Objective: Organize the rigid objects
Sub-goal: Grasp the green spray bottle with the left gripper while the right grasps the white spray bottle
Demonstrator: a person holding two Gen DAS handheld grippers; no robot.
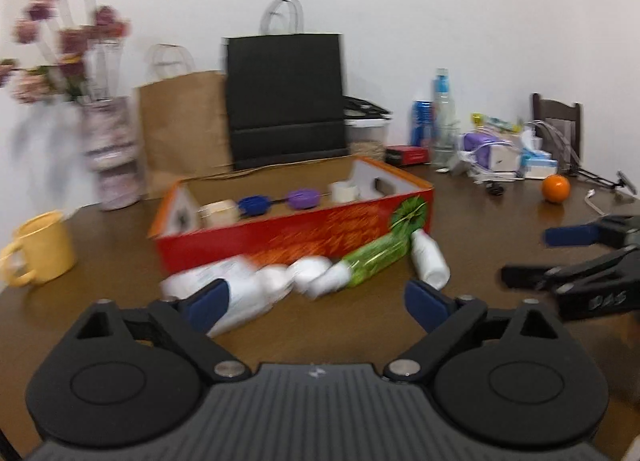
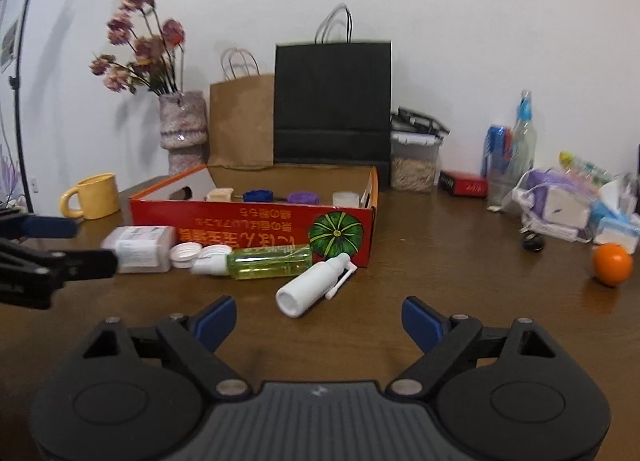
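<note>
A red cardboard box [image 2: 256,221] [image 1: 304,237] stands open on the brown table and holds a blue piece [image 2: 258,195], a purple piece [image 2: 303,197] and two pale jars. In front of it lie a white pill bottle [image 2: 140,247] [image 1: 236,285], two white caps [image 2: 186,254], a green spray bottle [image 2: 268,261] [image 1: 374,257] and a white spray bottle [image 2: 316,289] [image 1: 430,261]. My left gripper [image 1: 316,301] is open and empty, just short of the pill bottle. My right gripper [image 2: 318,321] is open and empty, close behind the white spray bottle.
A yellow mug [image 2: 94,197], a vase of flowers [image 2: 184,133], a brown bag [image 2: 240,121] and a black bag [image 2: 332,101] stand behind the box. An orange [image 2: 612,263], a red case [image 2: 464,183] and cluttered packets [image 2: 568,205] are at the right.
</note>
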